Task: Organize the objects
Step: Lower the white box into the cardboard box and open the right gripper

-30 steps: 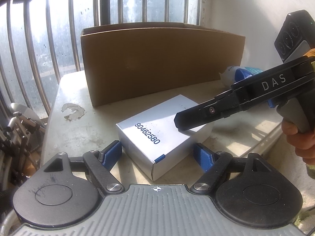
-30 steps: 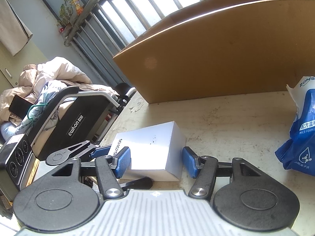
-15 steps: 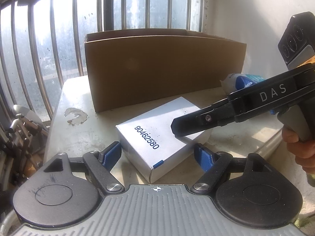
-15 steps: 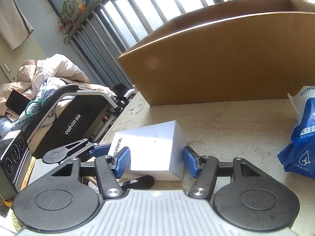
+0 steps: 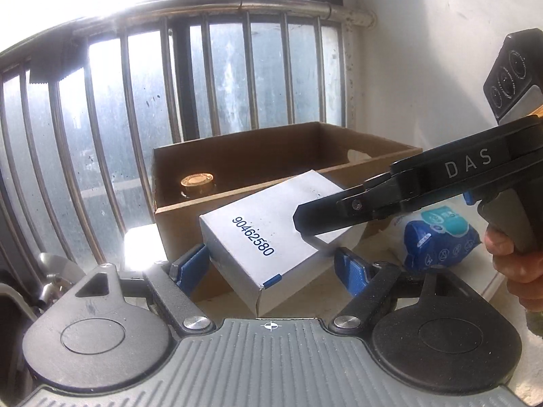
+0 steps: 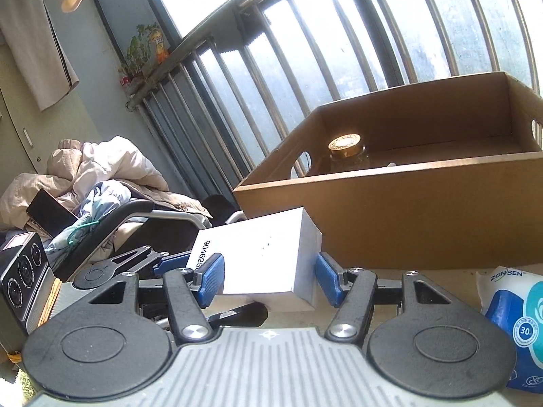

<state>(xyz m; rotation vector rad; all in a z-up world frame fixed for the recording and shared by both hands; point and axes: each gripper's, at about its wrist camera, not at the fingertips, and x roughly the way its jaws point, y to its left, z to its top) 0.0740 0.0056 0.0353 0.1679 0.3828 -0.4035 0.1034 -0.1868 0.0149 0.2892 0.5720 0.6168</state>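
— Left wrist view: where is the white box [image 5: 271, 234]?

— Lifted off the counter [image 5: 488, 271], just before the cardboard box [image 5: 190, 213]. My left gripper [image 5: 271, 268] is spread beside it; my right gripper [image 5: 339, 217] lies over it.

— Right wrist view?

— Right gripper [image 6: 268, 279] brackets it; grip uncertain. The jar [image 6: 346, 151] is already inside. Next, I judge: clear the rim, lower it in.
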